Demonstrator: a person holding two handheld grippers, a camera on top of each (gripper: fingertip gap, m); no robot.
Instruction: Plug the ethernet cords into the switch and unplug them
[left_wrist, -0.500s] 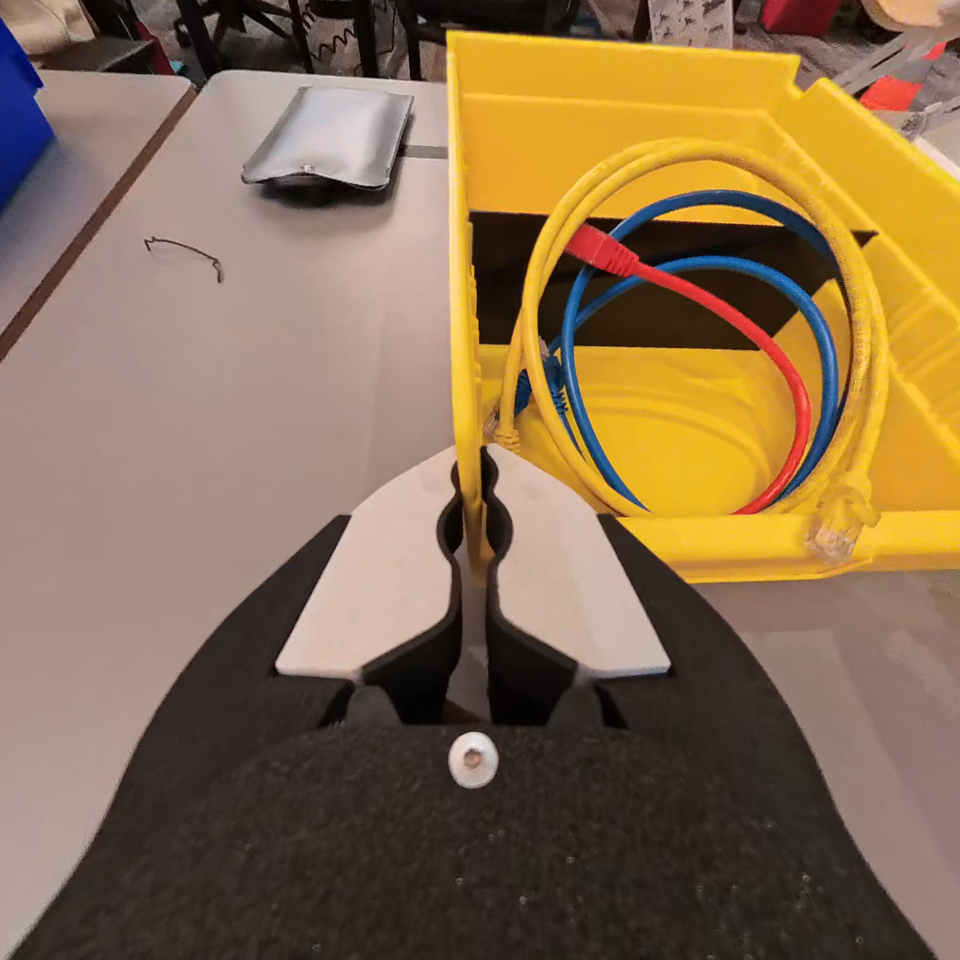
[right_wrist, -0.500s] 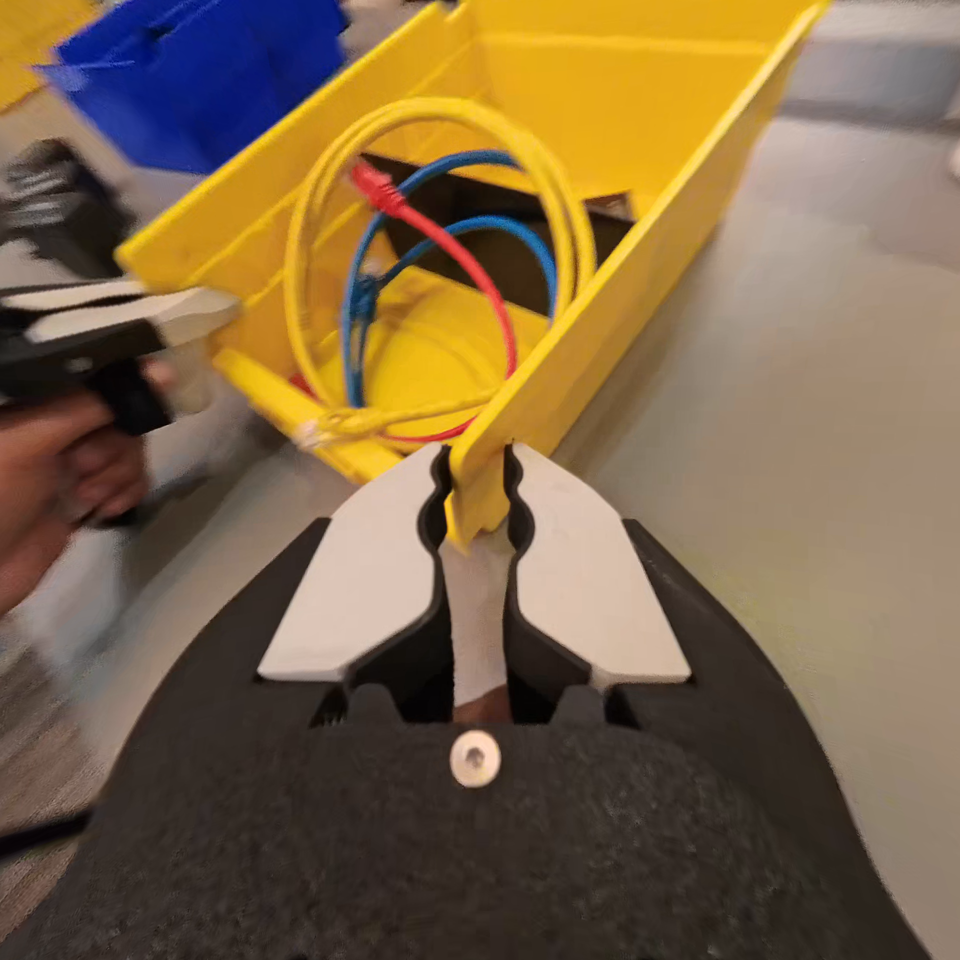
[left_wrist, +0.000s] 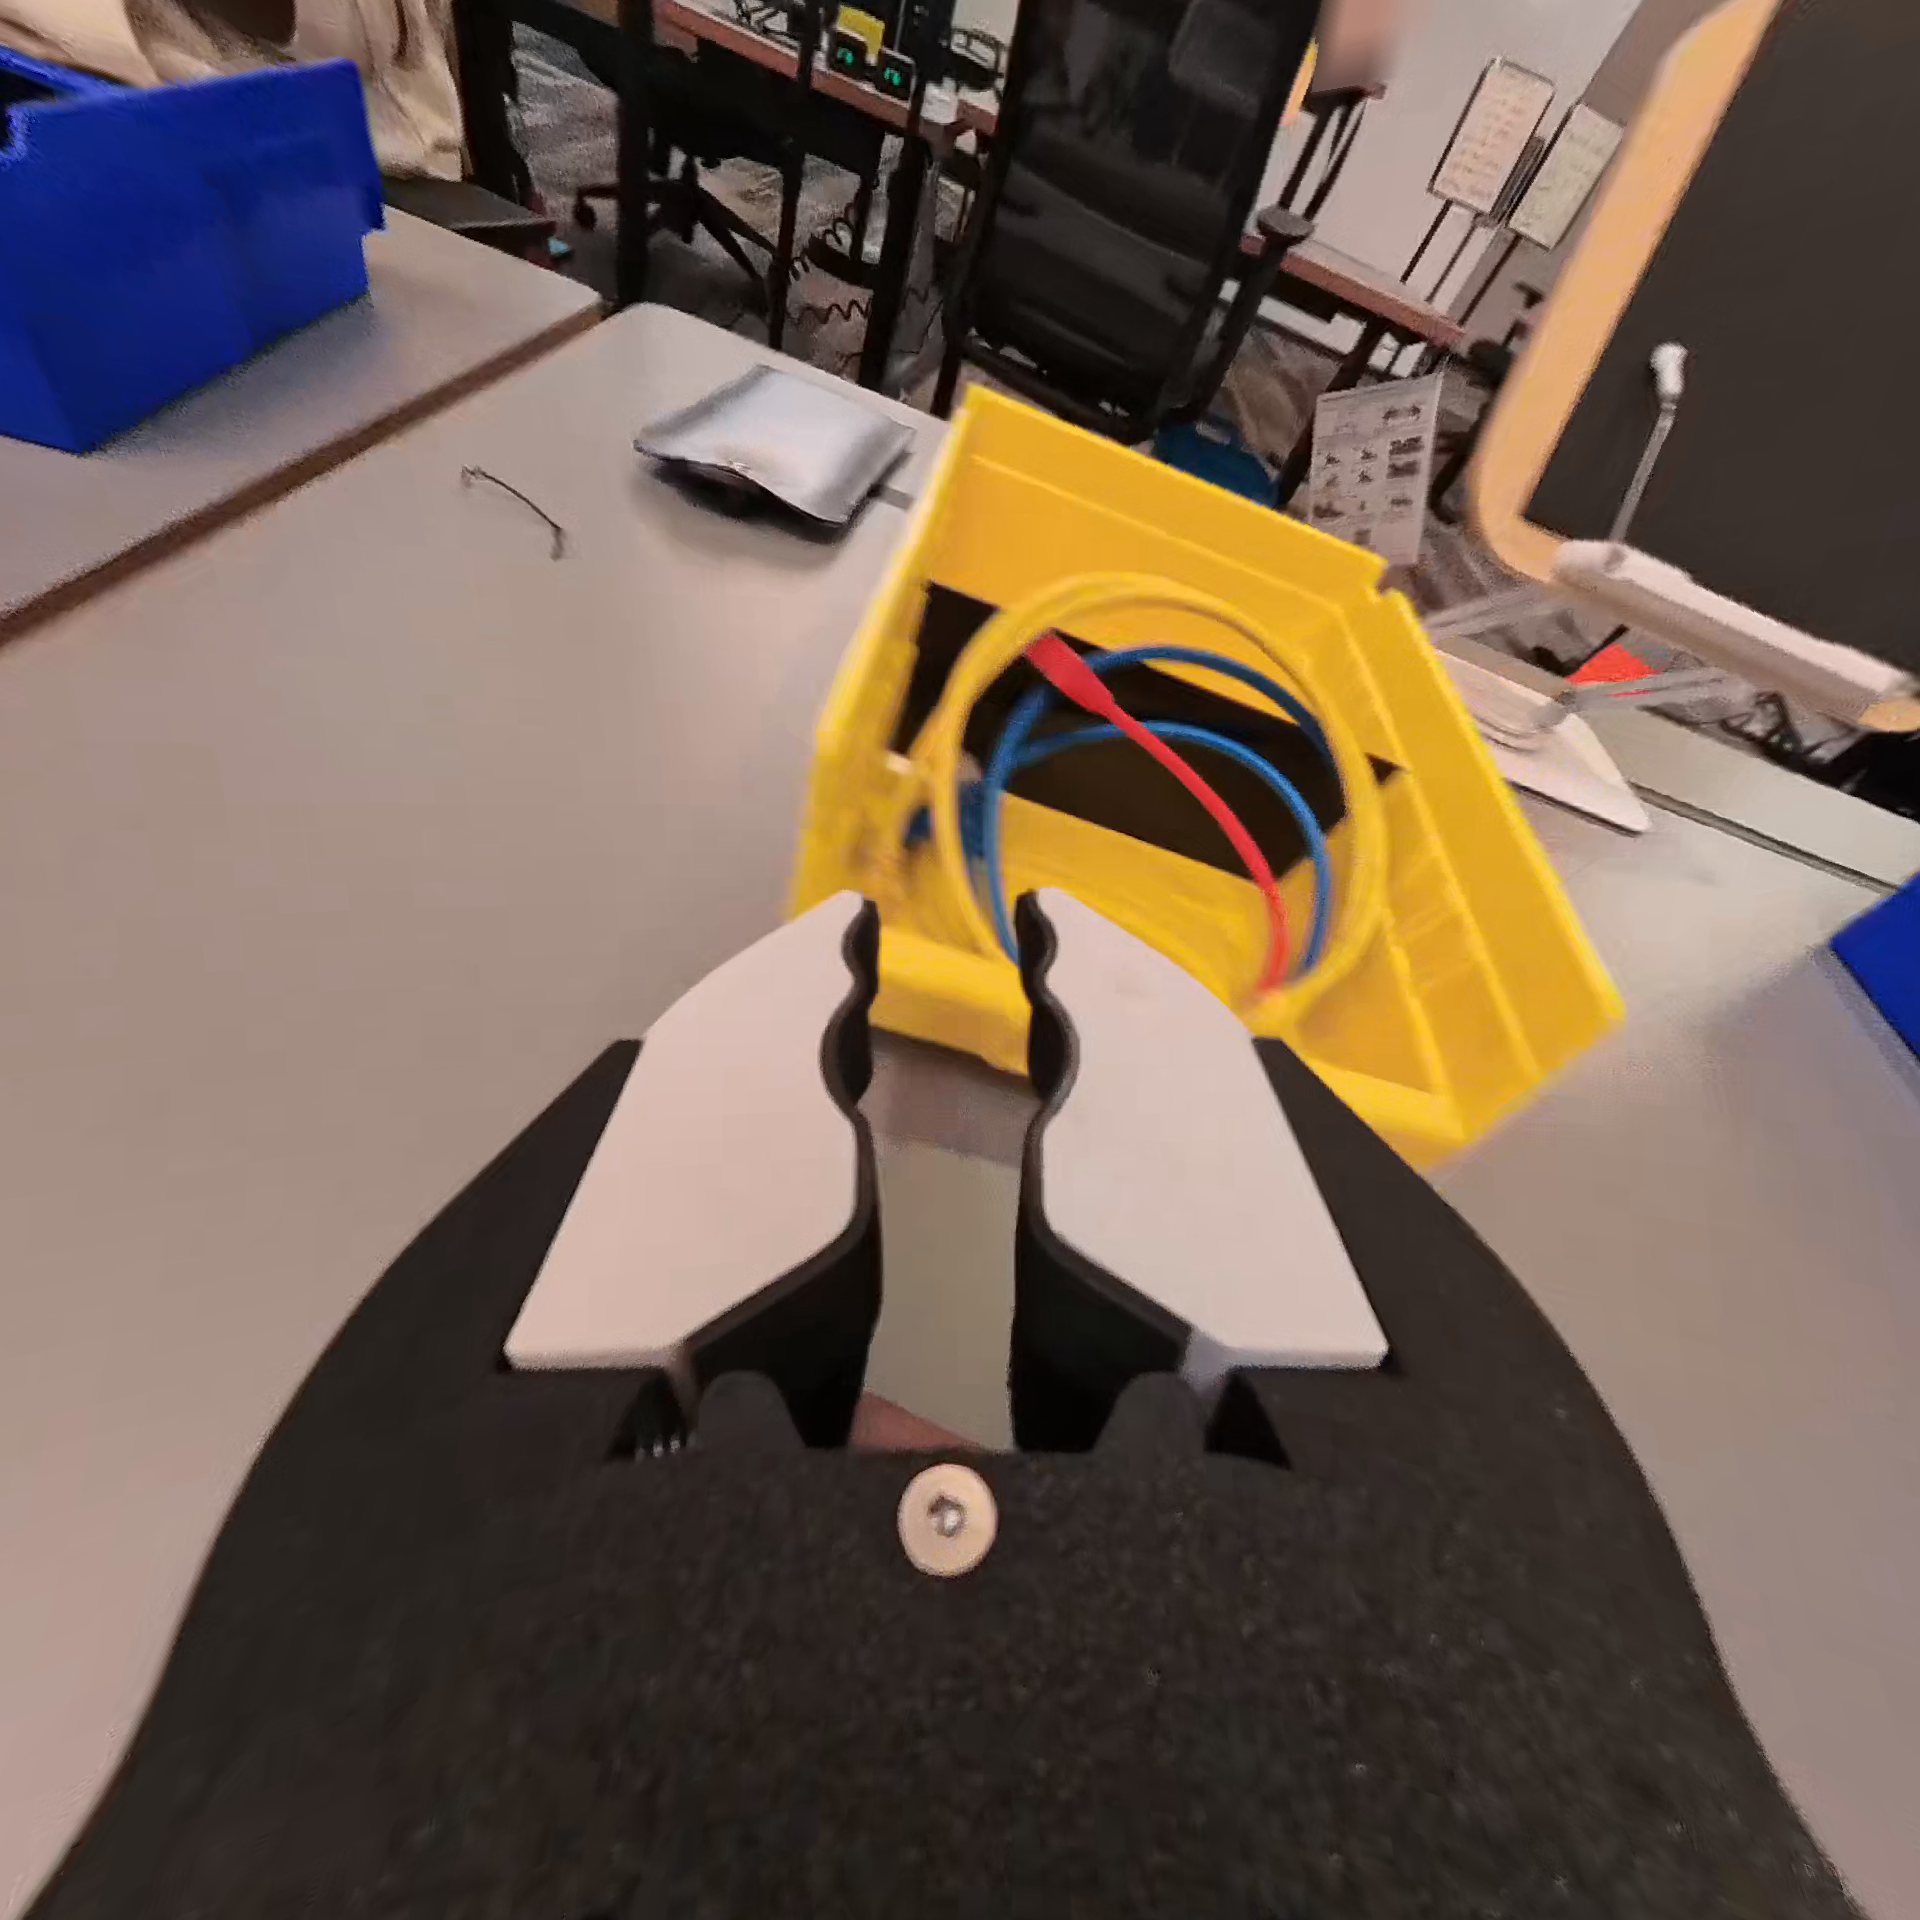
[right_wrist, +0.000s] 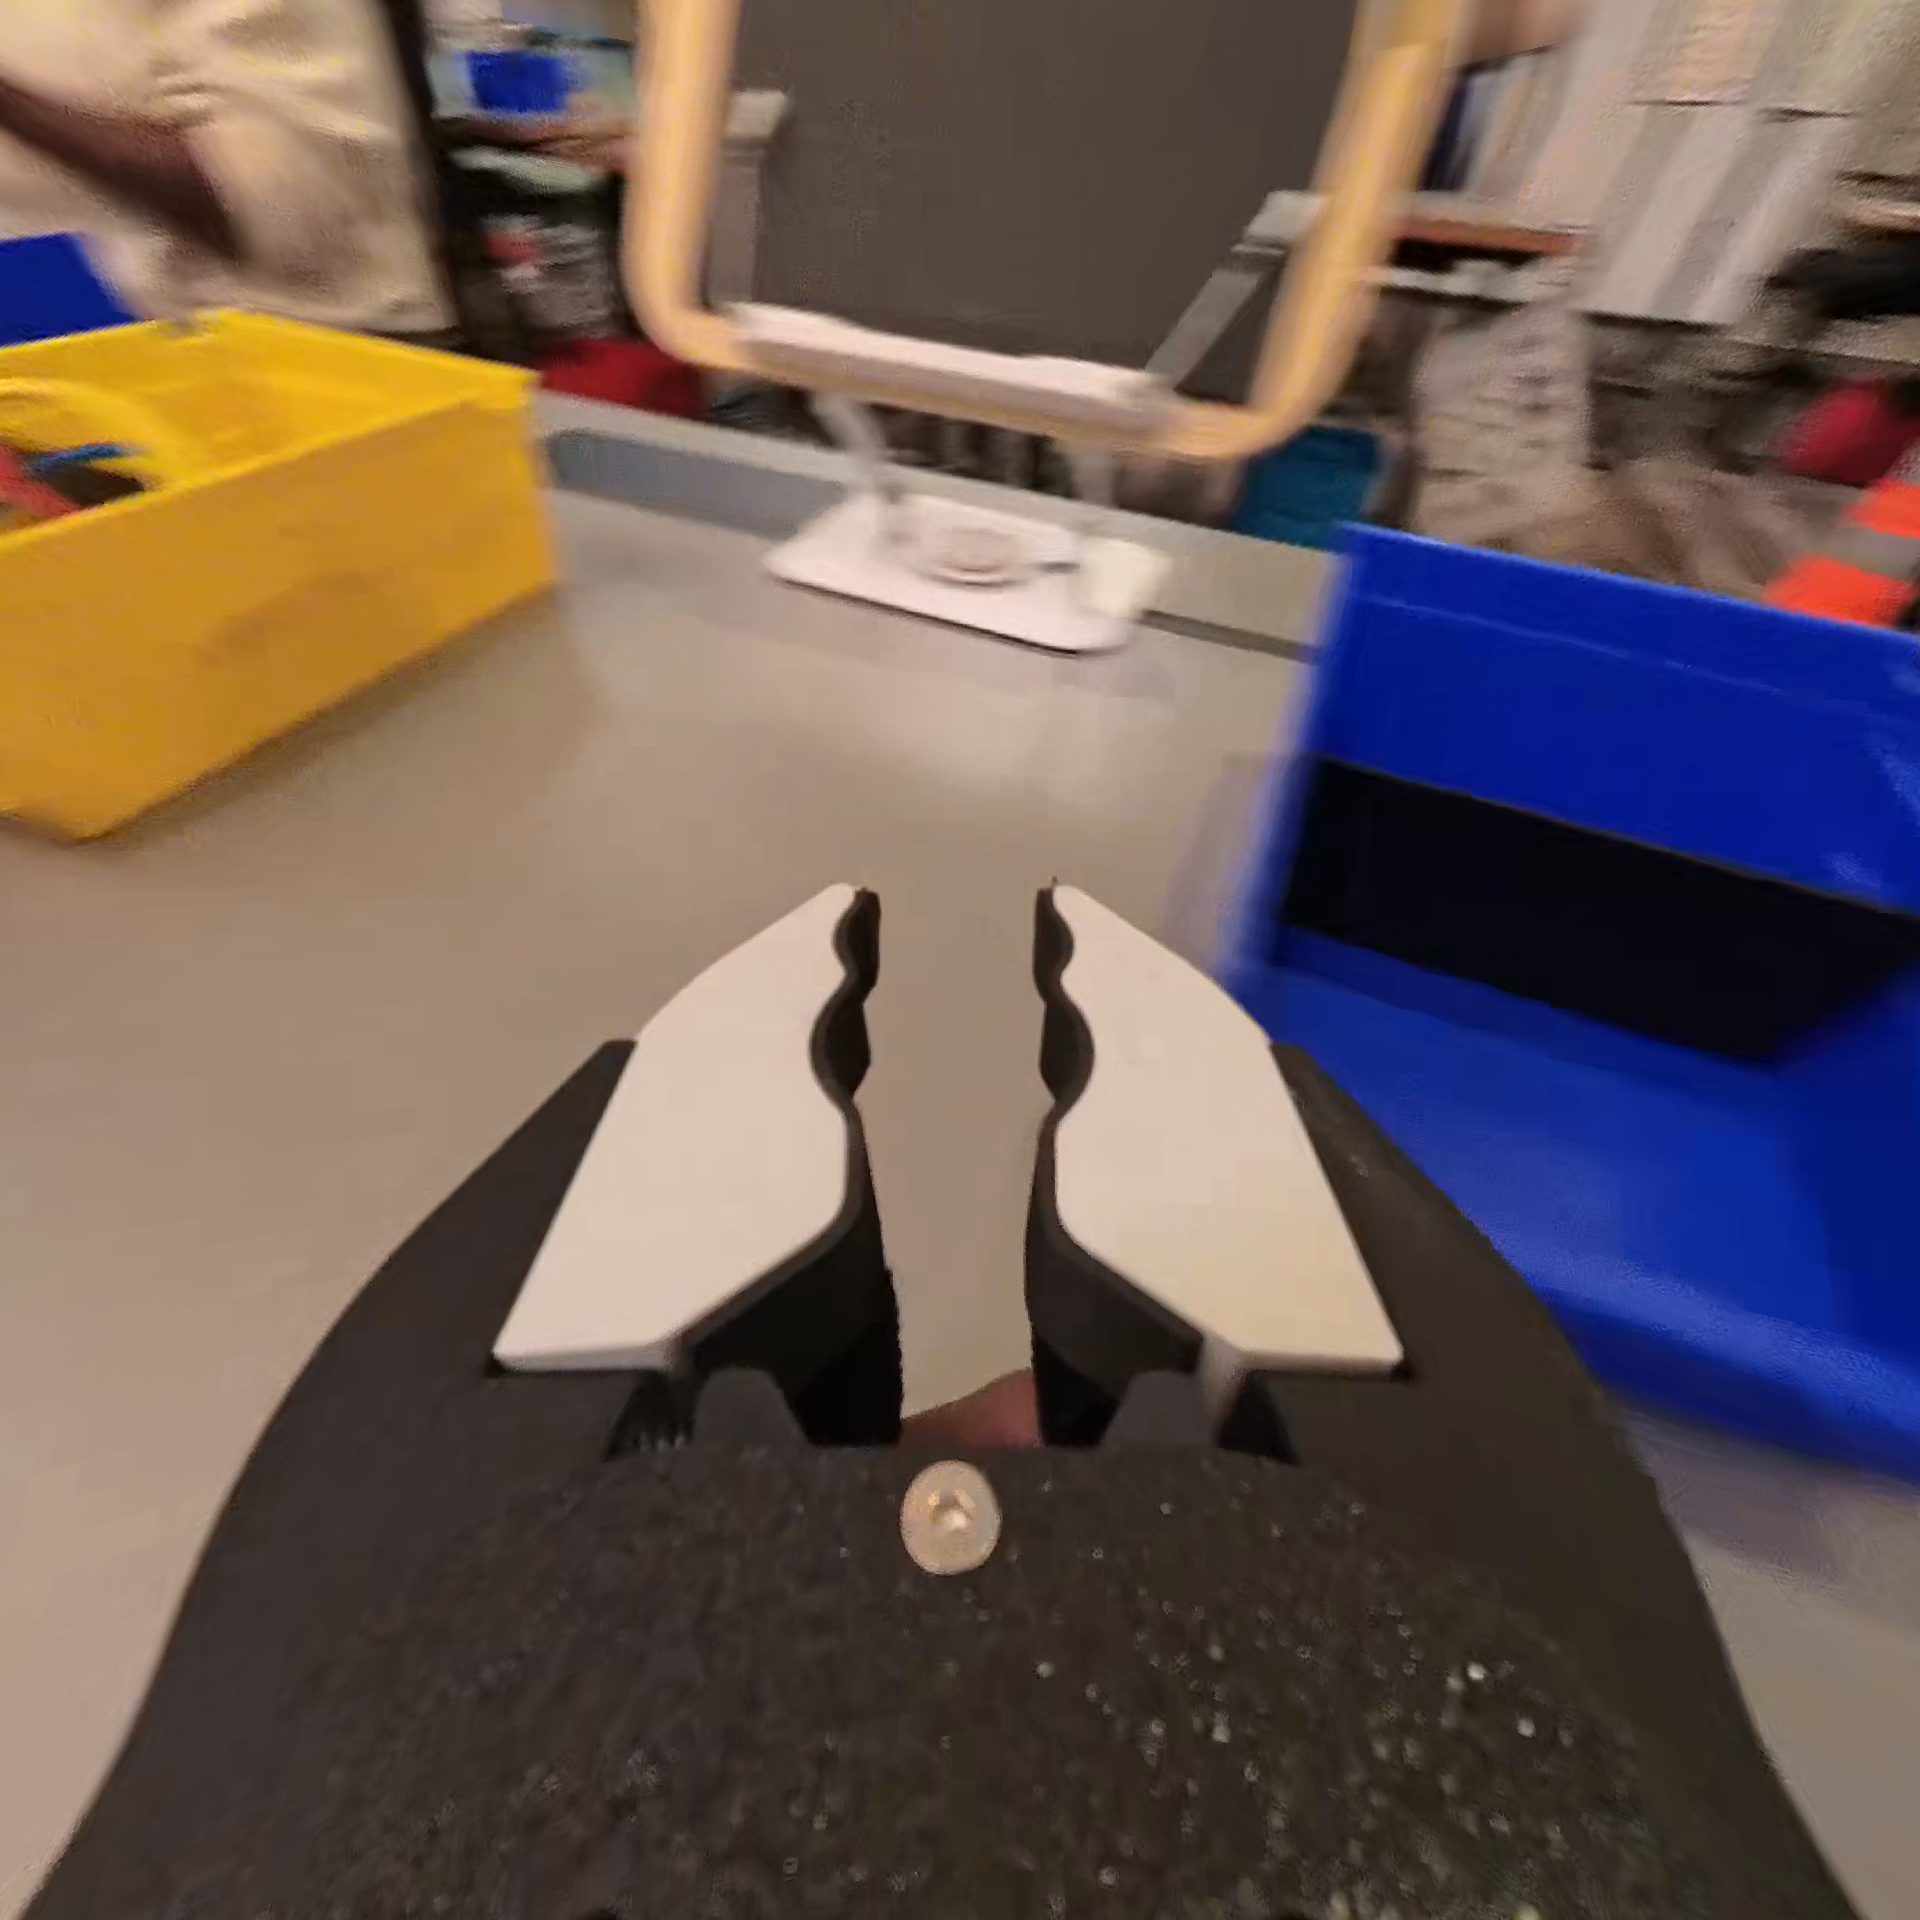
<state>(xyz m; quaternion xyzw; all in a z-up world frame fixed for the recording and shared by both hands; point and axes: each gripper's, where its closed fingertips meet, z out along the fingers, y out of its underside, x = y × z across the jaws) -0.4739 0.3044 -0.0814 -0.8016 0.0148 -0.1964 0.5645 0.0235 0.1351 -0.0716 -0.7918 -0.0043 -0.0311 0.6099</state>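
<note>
**Both grippers empty, cords sitting in the yellow bin**

Left gripper (left_wrist: 945, 914) has its fingers parted a bit, nothing between them, hovering over the grey table (left_wrist: 364, 831) just in front of the yellow bin (left_wrist: 1455, 883). Inside the bin are the coiled yellow ethernet cord (left_wrist: 1361, 831), blue ethernet cord (left_wrist: 1314, 831) and red ethernet cord (left_wrist: 1195, 769). Right gripper (right_wrist: 956, 904) is also parted and holding nothing, with a blue bin (right_wrist: 1621, 1143) just to its right.

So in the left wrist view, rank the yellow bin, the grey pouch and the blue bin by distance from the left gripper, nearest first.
1. Yellow bin: just ahead of the left gripper, slightly right.
2. Grey pouch: farther back, centre.
3. Blue bin: far left, on the adjoining table.
</note>
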